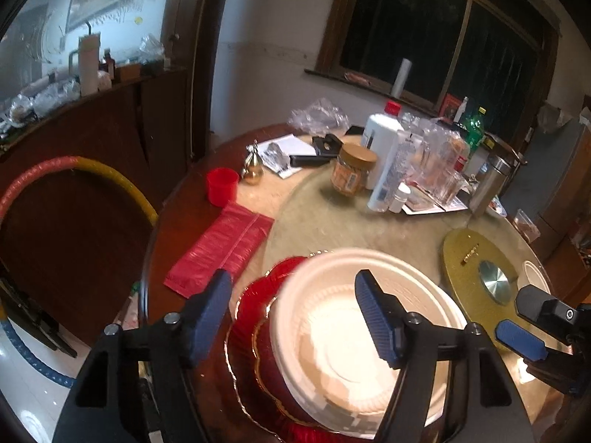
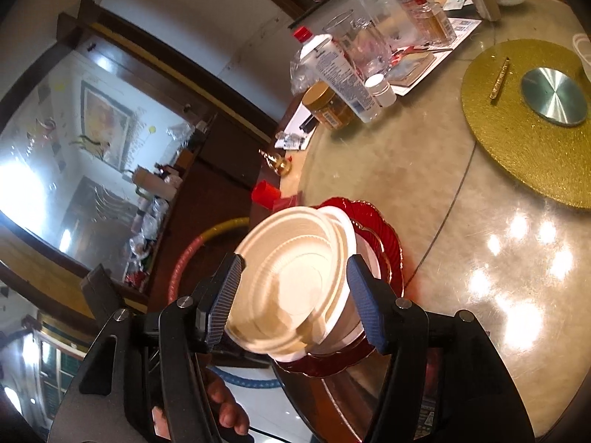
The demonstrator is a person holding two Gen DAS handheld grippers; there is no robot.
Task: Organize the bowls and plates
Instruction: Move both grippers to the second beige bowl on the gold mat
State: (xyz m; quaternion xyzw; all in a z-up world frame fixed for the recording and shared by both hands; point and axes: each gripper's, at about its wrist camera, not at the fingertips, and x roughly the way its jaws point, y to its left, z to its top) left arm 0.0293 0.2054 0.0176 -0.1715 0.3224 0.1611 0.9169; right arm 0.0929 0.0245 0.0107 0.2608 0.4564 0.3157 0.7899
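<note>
Left wrist view first: I see my left gripper with its jaws spread wide, gripping nothing; the stack of white paper bowls sits between and beyond the blue pads, which stand clear of it. That stack rests on a red scalloped plate at the near edge of the round table. At the right edge of this view my right gripper shows a blue pad and a black finger. A red cup stands near the table's left edge. Right wrist view: the right gripper is also parted, pads flanking the tilted bowl stack without pressing it; the red plate lies beneath, with a gold placemat well apart toward the far right.
</note>
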